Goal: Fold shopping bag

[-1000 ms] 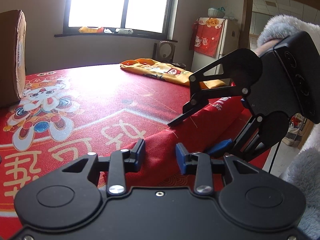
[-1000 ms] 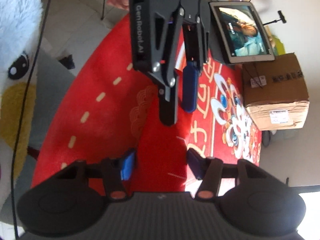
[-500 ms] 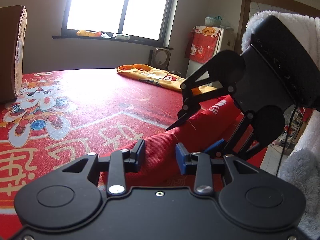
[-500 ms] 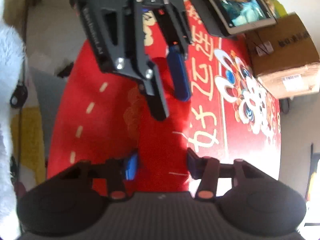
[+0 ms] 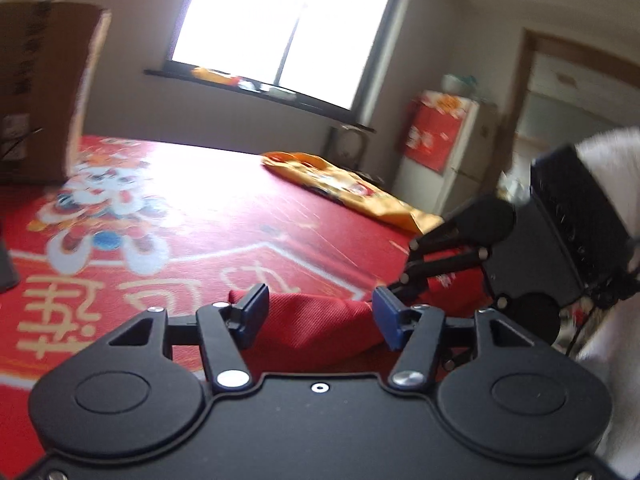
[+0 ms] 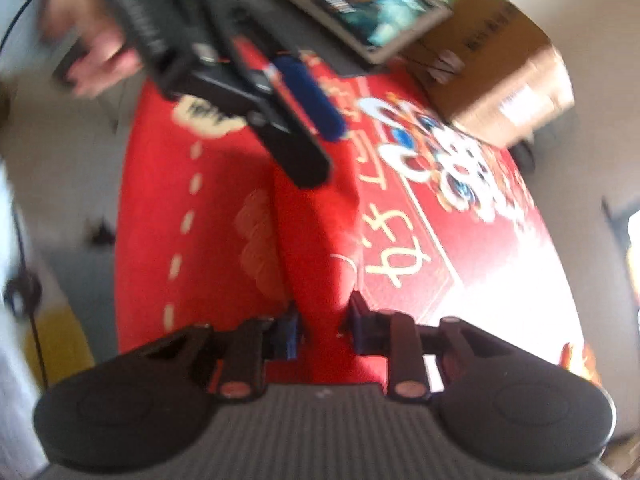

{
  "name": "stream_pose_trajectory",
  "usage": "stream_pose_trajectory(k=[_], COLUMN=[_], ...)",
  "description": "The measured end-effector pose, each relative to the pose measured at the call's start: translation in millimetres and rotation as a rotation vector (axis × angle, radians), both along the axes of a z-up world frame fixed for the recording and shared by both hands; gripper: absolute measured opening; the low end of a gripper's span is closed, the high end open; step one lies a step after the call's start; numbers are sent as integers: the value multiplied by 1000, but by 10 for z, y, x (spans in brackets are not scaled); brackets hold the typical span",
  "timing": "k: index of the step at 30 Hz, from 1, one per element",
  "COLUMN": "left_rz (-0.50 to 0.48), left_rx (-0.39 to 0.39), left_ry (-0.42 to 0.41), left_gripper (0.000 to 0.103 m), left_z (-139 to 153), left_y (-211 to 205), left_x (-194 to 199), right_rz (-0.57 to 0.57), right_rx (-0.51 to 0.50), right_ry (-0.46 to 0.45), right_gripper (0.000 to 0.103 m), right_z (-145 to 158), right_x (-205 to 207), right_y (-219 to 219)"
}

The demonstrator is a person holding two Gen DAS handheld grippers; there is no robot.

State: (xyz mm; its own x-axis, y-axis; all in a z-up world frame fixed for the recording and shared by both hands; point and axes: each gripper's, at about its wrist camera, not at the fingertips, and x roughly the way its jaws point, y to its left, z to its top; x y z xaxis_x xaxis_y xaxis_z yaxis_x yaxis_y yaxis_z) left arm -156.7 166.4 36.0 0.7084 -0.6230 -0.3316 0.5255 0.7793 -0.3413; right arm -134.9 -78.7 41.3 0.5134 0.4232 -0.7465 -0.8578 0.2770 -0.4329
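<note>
Red printed cloth [image 5: 208, 216] with white characters covers the table, bearing a brown cardboard box [image 5: 40, 92] and a crumpled yellow bag [image 5: 352, 188] at its far side. Near the front edge lies the red woven-fabric shopping bag [image 5: 316, 324], raised into a ridge. The left gripper [image 5: 320, 316] is opening, pads clear of the fabric between them; the right gripper [image 6: 322, 332] is closing on the ridge.
</note>
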Motion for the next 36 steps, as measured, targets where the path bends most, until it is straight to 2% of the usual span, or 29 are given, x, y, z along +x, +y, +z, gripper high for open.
stream_pose_trajectory(k=[1,3,7,10,12,16,19,25,28,30,31,32,33,36], left_rz=[11,29,58,53,62,86,106,207,259,301,308,311,314,358], left_rx=[-30,-87,-80,-145,-195,-233,-301,-292,-334,-332,-325,-320,-315,-331], left_ry=[26,106,150,169,196,259,336,419,426,426,423,419,414,435], left_gripper=[63,83,84,84,84,84,84,85,87,89,91,101,103,103], left_z=[-4,-28,-79,-106,-123,-156,-222,-314,-332,-328,-322,-312,-302,-274], left_y=[30,71,-24,-77,-98,-165,-218,-336,-336,-367,-391,-423,-455,-500], left_x=[3,30,43,72,94,131,236,409,475,520,534,552,570,669], right_rz=[-29,-95,-162,-190,-195,-204,-192,-221,-236,-243,-246,-249,-252,-270], right_rx=[42,150,301,385,432,531,569,629,666,684,690,694,699,717], right_ry=[31,110,225,282,292,309,291,353,394,409,414,418,422,432], right_gripper=[25,26,26,26,26,26,26,25,25,25,25,25,25,25], right_z=[10,26,21,7,-11,-87,-134,-126,-132,-137,-139,-140,-142,-148], right_x=[53,182,356,445,468,496,469,563,616,638,646,652,658,675], right_y=[-30,-103,-229,-299,-341,-441,-482,-541,-590,-609,-616,-619,-623,-638])
